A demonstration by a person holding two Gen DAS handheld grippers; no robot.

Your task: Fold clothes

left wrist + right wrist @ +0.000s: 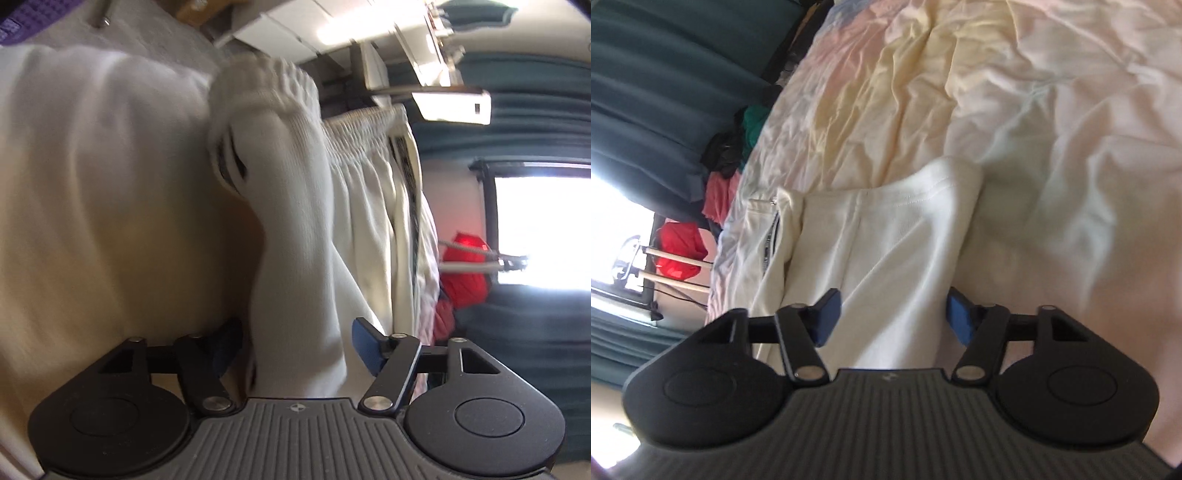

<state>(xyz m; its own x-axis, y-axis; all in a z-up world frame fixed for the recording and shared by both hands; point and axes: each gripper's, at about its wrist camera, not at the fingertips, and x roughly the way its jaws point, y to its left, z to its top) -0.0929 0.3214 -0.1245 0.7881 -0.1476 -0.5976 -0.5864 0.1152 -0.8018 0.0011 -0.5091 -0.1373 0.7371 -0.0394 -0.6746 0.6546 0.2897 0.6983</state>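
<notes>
A cream-white garment point(295, 229) with a gathered elastic waistband point(358, 136) and a dark striped trim hangs bunched in the left wrist view. A thick fold of it runs down between the blue pads point(367, 345) of my left gripper point(297, 347); the jaws stand apart around the fold and I see no clear squeeze. In the right wrist view the same garment point(886, 229) lies flat on the bed, its stitched hem point(934, 184) far from me and a zip pocket point(772, 229) at its left. My right gripper point(894, 317) straddles the near edge, with cloth between its pads point(827, 317).
A crumpled pale pink and yellow bedsheet point(1052, 110) spreads under and beyond the garment. Red point(679, 251), pink, black and green clothes are piled at the bed's far edge. Teal curtains point(665, 74) and a bright window point(543, 229) stand behind.
</notes>
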